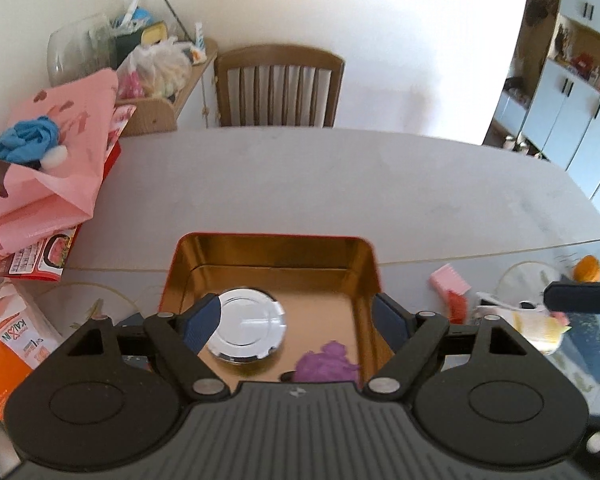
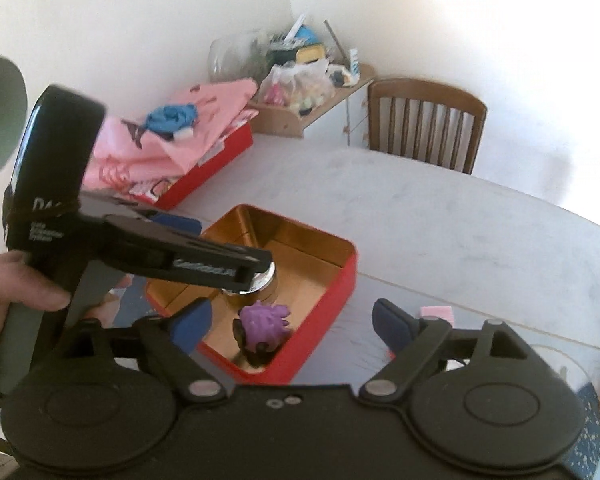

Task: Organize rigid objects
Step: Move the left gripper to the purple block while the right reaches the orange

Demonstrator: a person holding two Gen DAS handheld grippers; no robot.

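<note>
both grippers wide and empty above red tin with silver lid, purple toy

orange ball blurred, silver lid half hidden (by left tool)

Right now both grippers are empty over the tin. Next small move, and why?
Probably swing the right gripper toward the pink comb-like piece beside the red tin. The silver disc and purple toy already lie inside, both jaws stand open, and that piece still sits on the table.
</note>
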